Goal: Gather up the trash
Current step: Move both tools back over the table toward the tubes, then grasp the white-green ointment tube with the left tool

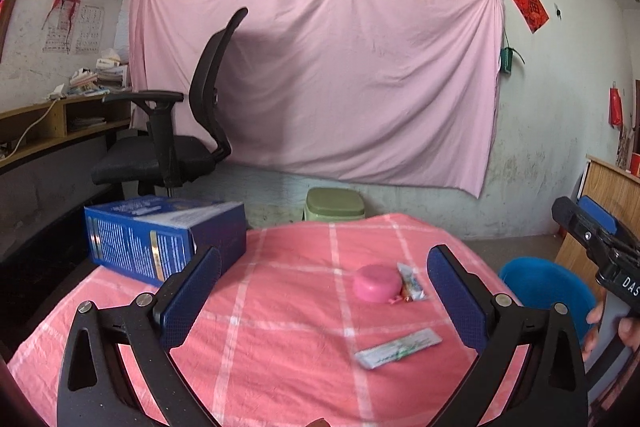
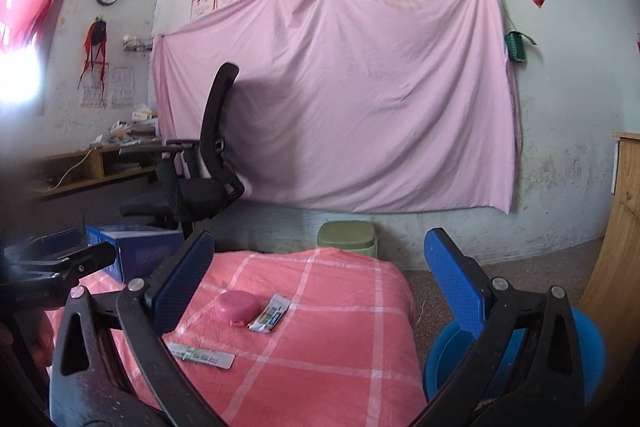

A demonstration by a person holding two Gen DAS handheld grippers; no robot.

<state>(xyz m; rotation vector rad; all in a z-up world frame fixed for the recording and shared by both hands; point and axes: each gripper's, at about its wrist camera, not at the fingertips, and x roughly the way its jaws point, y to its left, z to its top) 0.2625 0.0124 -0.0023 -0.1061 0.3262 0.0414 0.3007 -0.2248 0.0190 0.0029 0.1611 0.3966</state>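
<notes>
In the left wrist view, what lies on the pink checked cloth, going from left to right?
Blue box → pink round container → small colourful wrapper. The long white-green wrapper lies nearer the camera, overlapping those two across, so it is left unordered.

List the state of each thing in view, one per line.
left gripper: open, nothing between the fingers
right gripper: open, holding nothing
long wrapper: flat on the tablecloth, untouched
small wrapper: on the cloth beside the pink tub
pink tub: lid on, upright
blue box: on its side at the table's far left
blue bin: open, beside the table
</notes>
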